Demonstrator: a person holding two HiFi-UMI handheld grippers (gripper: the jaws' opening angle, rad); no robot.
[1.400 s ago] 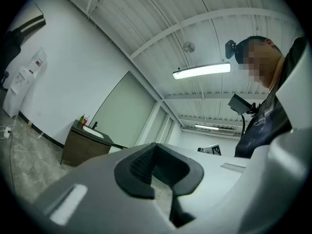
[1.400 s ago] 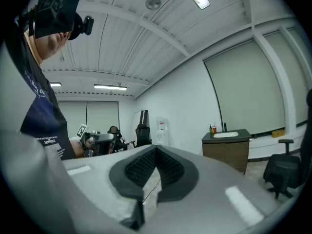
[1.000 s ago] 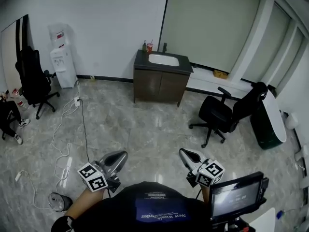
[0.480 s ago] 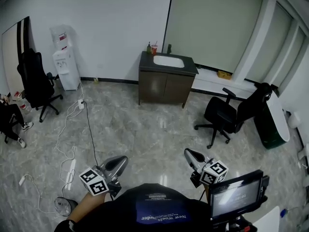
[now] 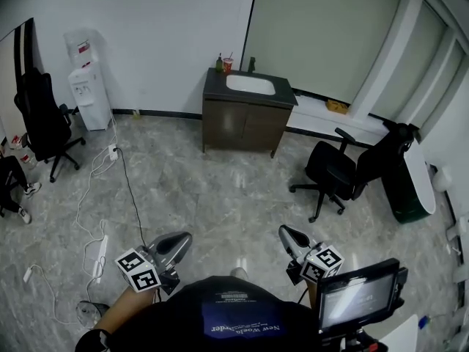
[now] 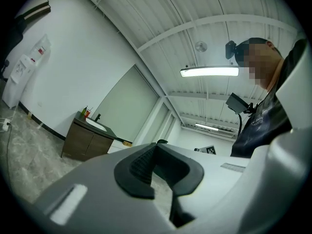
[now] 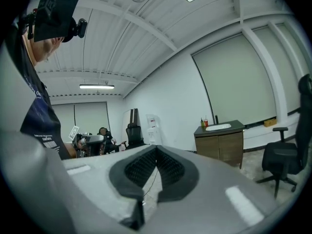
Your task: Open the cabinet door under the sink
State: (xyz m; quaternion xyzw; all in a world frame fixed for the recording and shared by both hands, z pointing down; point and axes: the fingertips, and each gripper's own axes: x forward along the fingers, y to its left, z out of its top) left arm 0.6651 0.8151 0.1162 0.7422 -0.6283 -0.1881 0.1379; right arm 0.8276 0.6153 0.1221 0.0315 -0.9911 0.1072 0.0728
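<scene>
The dark brown sink cabinet [image 5: 245, 127] stands far off against the back wall, with a white basin [image 5: 250, 84] in its top and both doors closed. It also shows small in the left gripper view [image 6: 83, 143] and the right gripper view [image 7: 222, 143]. My left gripper [image 5: 183, 239] and right gripper [image 5: 282, 232] hover close to my body, far from the cabinet and pointing toward it. Both are shut with nothing between the pads [image 6: 156, 147] [image 7: 156, 150].
A black office chair [image 5: 344, 171] stands to the right of the cabinet and another [image 5: 40, 123] at the left wall beside a water dispenser [image 5: 86, 94]. Cables [image 5: 102, 189] trail across the marble floor on the left. A small screen [image 5: 359, 299] sits at my right.
The view has swung slightly and the cabinet looks a touch nearer. Both grippers have sunk a little in the head view and stay shut.
</scene>
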